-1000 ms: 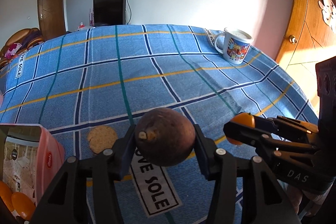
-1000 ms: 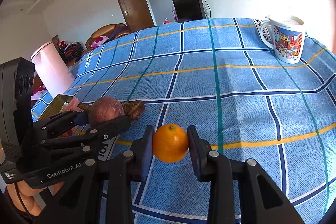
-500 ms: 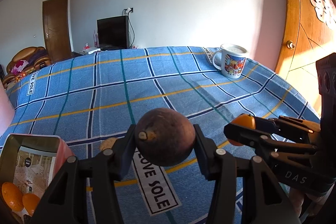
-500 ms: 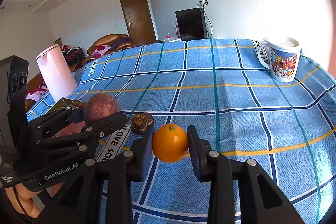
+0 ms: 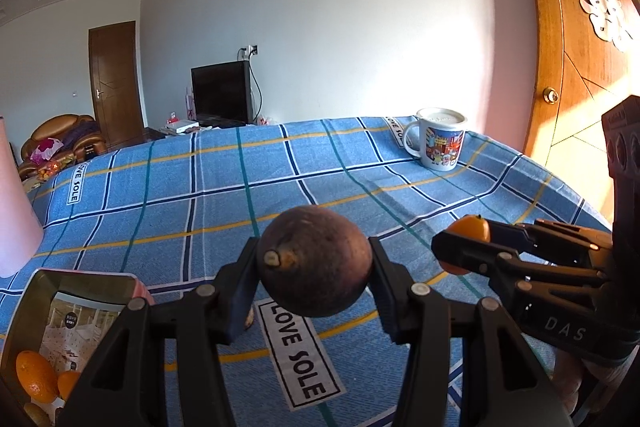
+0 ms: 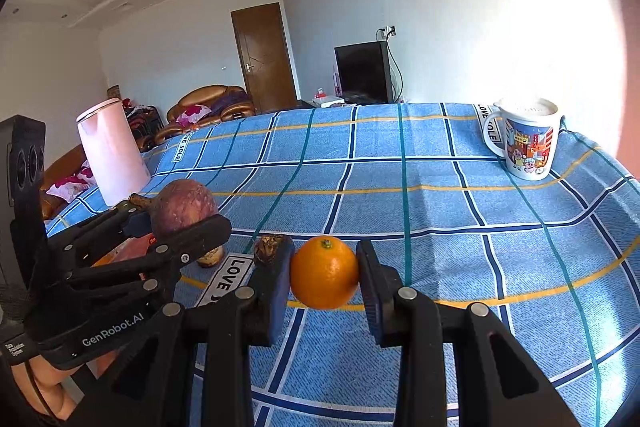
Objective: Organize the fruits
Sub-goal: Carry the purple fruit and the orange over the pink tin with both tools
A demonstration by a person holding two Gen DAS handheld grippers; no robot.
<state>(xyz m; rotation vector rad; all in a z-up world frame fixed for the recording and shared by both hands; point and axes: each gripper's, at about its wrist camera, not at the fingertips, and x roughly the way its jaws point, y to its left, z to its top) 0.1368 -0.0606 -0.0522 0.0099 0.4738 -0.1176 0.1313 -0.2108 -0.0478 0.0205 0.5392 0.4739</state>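
Both grippers were loaded and clear of the blue checked cloth (image 5: 192, 211). The left gripper (image 5: 316, 263) was clamped on a round brown fruit (image 5: 315, 261), its stem end facing the camera; the right gripper (image 6: 324, 273) pinched a small orange (image 6: 324, 272). The open tin (image 5: 52, 331), oranges already inside, lay low and left of the left jaws, so that hand looked nearer. Only the right view showed the pink kettle (image 6: 112, 151) whole and a dark shrivelled fruit (image 6: 269, 249) on the cloth.

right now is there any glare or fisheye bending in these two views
Left wrist view: warm sunlight on the wooden door, a bright patch on the wall behind the mug, and the tablecloth lines bow. Right wrist view: the wall above the mug is blown out white, with dark corners.
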